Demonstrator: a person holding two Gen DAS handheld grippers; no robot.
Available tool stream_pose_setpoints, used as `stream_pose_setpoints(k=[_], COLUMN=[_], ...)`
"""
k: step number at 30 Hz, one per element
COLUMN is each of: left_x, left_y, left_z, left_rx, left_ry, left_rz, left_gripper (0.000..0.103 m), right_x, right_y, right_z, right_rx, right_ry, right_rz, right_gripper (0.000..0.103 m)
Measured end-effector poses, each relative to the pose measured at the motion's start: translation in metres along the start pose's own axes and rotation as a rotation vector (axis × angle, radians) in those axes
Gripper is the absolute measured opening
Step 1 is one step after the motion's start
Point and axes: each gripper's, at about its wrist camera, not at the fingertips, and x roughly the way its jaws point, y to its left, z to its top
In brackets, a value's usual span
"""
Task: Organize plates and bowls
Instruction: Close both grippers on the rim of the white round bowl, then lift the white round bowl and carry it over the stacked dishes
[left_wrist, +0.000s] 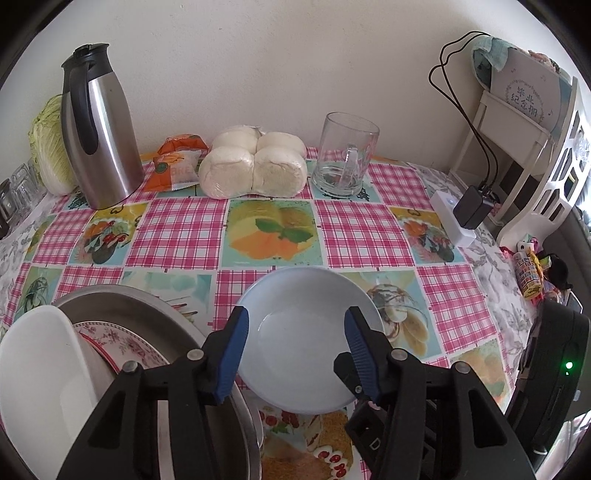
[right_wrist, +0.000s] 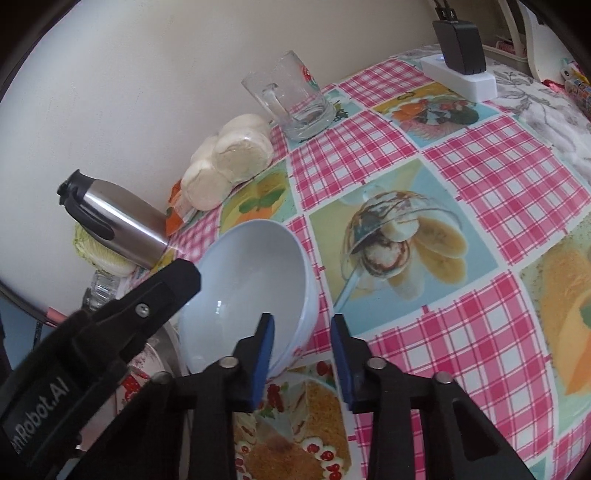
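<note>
The left gripper (left_wrist: 295, 328) covers the near rim of the pale blue bowl (left_wrist: 310, 295). At the table's left edge, a white bowl (left_wrist: 40, 369) hides most of the floral plate (left_wrist: 122, 341), and the cabbage (left_wrist: 48, 147) sits half behind the steel jug (left_wrist: 101, 140).

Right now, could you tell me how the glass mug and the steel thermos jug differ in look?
The glass mug is clear, open-topped and empty; the steel thermos jug is opaque brushed metal with a black lid. The mug is short with a clear handle; the jug is taller with a black handle. Both stand upright by the wall on the checked tablecloth.
</note>
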Motion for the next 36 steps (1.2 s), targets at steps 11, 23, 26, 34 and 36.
stream_pose_setpoints(k=[11, 23, 26, 34, 36], left_x=[0.004, 0.024, 0.034, 0.039, 0.036], left_y=[-0.004, -0.018, -0.022, -0.013, -0.013], left_z=[-0.004, -0.018, -0.026, -0.03, -0.027], left_rx=[0.021, 0.059, 0.064, 0.045, 0.042], left_ry=[0.026, 0.13, 0.159, 0.138, 0.128], left_rz=[0.002, -0.041, -0.046, -0.022, -0.022], left_gripper=[0.056, 0.048, 0.04, 0.016, 0.015], right_x=[-0.015, -0.027, -0.025, -0.024, -0.024], right_y=[-0.024, -0.048, -0.049, -0.044, -0.044], right_z=[0.009, 0.017, 0.016, 0.013, 0.013], right_rx=[0.041, 0.088, 0.09, 0.071, 0.078], right_ry=[-0.007, -0.022, -0.018, -0.004, 0.003], right_rz=[-0.015, -0.037, -0.04, -0.083, -0.071], right_gripper=[0.009, 0.009, 0.009, 0.01, 0.01])
